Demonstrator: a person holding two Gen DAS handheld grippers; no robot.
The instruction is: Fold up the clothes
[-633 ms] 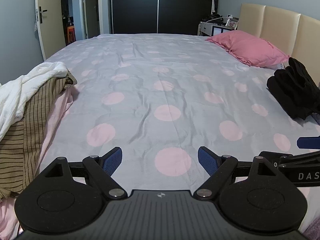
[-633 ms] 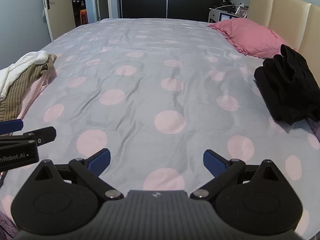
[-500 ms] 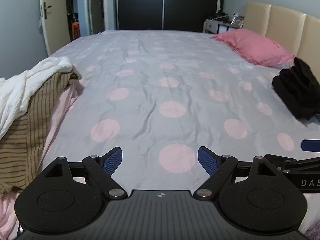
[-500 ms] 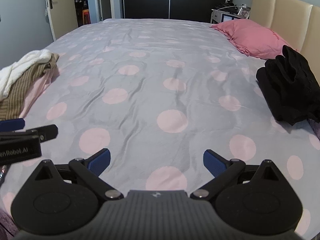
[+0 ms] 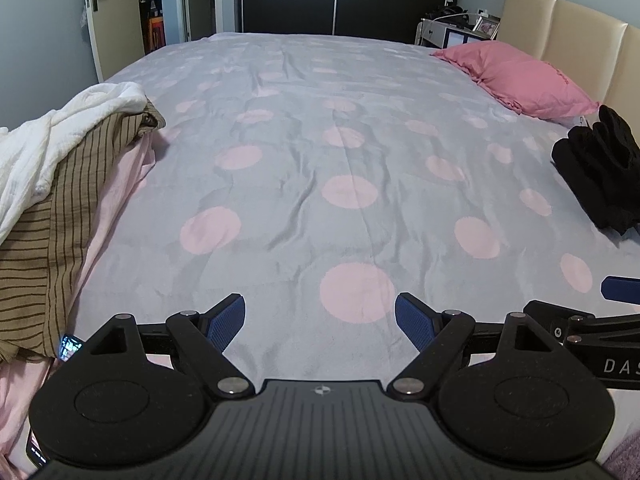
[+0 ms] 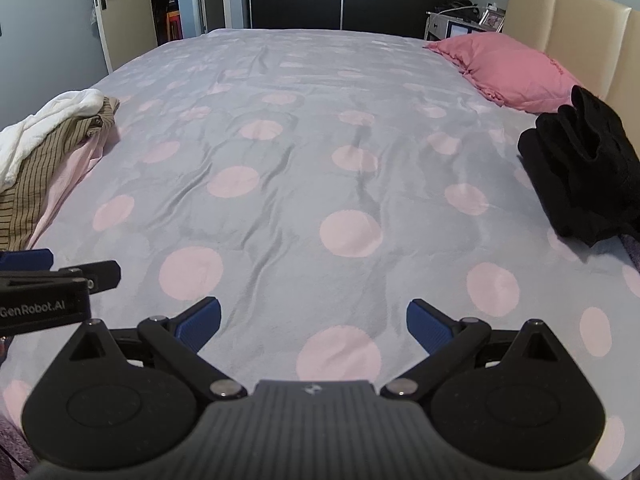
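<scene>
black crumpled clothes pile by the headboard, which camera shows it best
The right wrist view: the black crumpled clothes pile sits larger and whole, folds visible. In the left wrist view it is smaller, pushed against the frame's right edge.

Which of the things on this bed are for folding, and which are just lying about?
For folding: white garment, brown striped garment, pale pink garment, black clothes.
Lying about: pink pillow, smartwatch, spotted bedcover.
</scene>
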